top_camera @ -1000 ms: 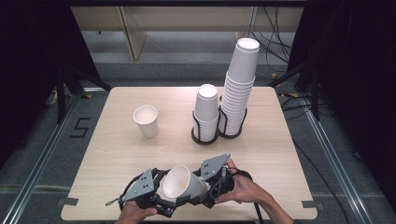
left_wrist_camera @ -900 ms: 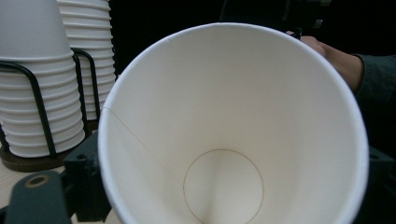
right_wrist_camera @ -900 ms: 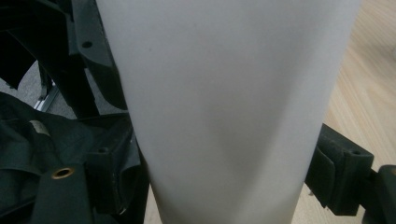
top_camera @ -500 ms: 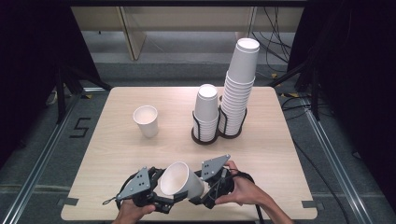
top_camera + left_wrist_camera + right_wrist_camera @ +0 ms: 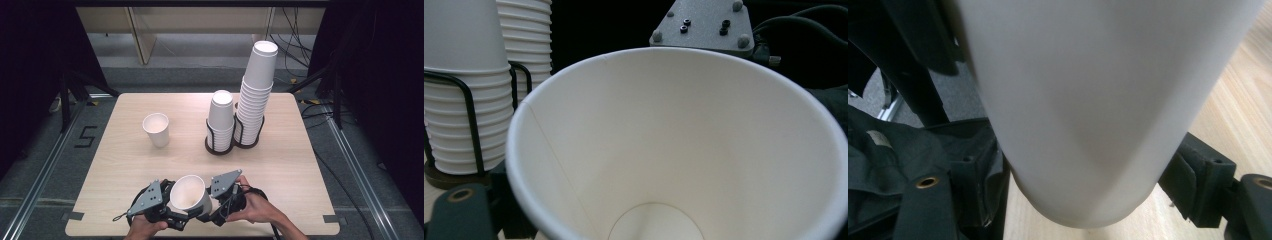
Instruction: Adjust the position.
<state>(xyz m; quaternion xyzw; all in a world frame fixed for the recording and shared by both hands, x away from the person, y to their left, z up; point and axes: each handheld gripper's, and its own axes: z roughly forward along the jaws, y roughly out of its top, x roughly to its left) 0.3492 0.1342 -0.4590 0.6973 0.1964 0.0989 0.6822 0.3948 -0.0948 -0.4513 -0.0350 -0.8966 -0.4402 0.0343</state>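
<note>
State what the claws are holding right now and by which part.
A white paper cup, tilted with its mouth open toward the camera, sits between the left claw and the right claw. Both seem to grip its lower side wall; exact contact is hidden.

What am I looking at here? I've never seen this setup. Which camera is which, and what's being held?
No robot arm: a person holds a left hand-held gripper and a right hand-held gripper. The high view looks down on the light wooden table; the other two cameras ride on the grippers. Between the grippers, near the table's front edge, is a white paper cup, tilted, mouth showing; which one actually clamps it is unclear. On the table stand a single upright white paper cup and a black wire rack with a short cup stack and a tall cup stack.
</note>
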